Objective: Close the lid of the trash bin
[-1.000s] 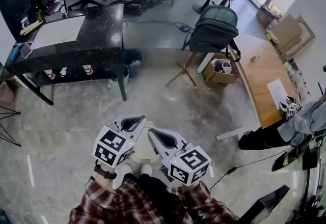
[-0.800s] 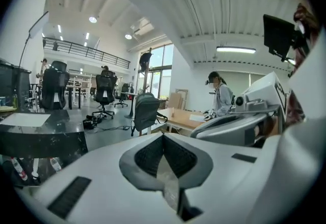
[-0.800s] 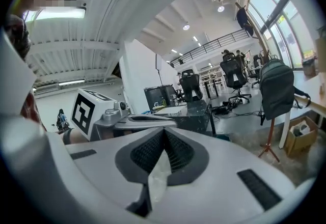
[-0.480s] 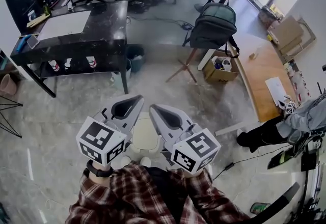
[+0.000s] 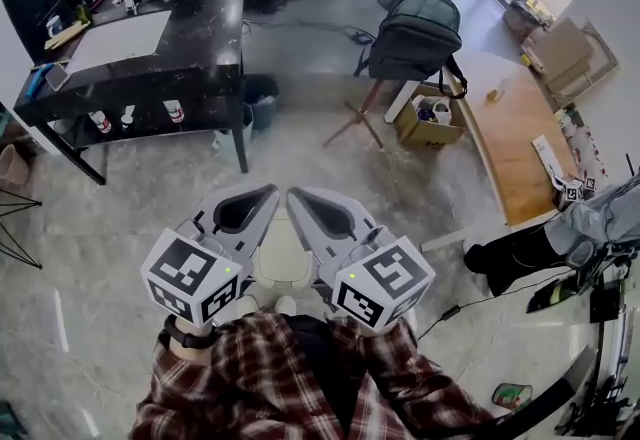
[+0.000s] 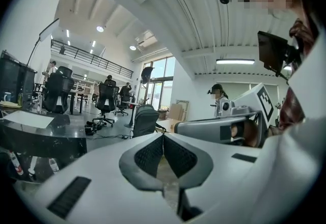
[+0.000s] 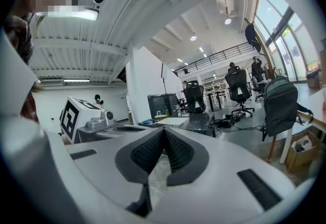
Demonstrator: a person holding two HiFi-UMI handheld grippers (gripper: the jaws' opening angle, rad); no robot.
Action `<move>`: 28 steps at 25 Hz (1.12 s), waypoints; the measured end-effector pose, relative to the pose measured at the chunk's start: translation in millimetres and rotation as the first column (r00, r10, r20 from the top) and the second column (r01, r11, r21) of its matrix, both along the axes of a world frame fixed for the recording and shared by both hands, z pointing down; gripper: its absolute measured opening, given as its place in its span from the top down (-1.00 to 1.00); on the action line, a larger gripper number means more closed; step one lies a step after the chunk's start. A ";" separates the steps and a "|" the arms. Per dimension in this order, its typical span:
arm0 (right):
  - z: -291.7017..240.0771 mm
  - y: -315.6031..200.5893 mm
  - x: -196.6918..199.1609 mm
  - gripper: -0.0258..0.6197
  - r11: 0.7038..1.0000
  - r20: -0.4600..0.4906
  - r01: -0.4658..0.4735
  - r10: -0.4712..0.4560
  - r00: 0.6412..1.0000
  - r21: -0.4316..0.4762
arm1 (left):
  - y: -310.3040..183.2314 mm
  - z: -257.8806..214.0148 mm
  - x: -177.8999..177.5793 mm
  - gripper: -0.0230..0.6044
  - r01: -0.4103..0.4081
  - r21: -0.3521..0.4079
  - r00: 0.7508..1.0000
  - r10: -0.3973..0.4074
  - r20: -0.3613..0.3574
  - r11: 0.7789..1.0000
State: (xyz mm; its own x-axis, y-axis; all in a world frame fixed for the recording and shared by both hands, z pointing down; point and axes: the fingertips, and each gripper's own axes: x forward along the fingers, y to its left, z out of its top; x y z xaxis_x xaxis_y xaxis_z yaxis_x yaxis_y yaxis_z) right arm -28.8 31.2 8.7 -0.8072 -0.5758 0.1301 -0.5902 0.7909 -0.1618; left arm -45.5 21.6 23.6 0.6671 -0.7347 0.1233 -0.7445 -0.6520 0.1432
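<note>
A person in a plaid shirt stands on a pale marble floor (image 5: 120, 228) and holds two grippers out in front of the chest, side by side and pointing forward. The left gripper (image 5: 262, 196) has its jaws pressed together with nothing between them. The right gripper (image 5: 300, 200) is the same: jaws clenched tip to tip and empty. Each carries a white cube with black square markers at the near end.

The bin (image 5: 283, 260) is cream-white and stands on the floor right at the person's feet, showing in the gap between the two grippers and below them. Only its pale flat top can be seen from above. Neither gripper touches it, and whether the lid is fully down cannot be told.

Farther across the floor, a black desk (image 5: 150, 48) stands to the left, with a small dark pail (image 5: 262, 100) beside its right leg. A grey-green backpack (image 5: 415, 33) sits ahead on the right, with a cardboard box (image 5: 430, 123) on the floor near it. Another person (image 5: 590, 233) is at the right edge.
</note>
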 end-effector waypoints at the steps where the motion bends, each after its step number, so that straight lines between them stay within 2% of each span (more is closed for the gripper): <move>1: 0.6 -0.7 0.5 0.88 1.000 -0.002 -0.002 0.002 1.000 -0.004 | 0.1 0.1 0.3 0.89 -0.004 -0.002 1.000 0.004 -0.002 1.000; 17: 24.3 -13.8 -1.9 0.88 0.996 -0.021 -0.030 0.029 0.999 -0.087 | -8.5 14.3 -2.8 0.89 -0.048 -0.059 0.999 0.047 -0.021 0.997; 28: 41.6 -17.8 2.1 0.88 0.992 -0.028 -0.040 0.037 0.999 -0.120 | -10.4 25.7 -3.8 0.89 -0.035 -0.085 0.999 0.032 -0.040 0.996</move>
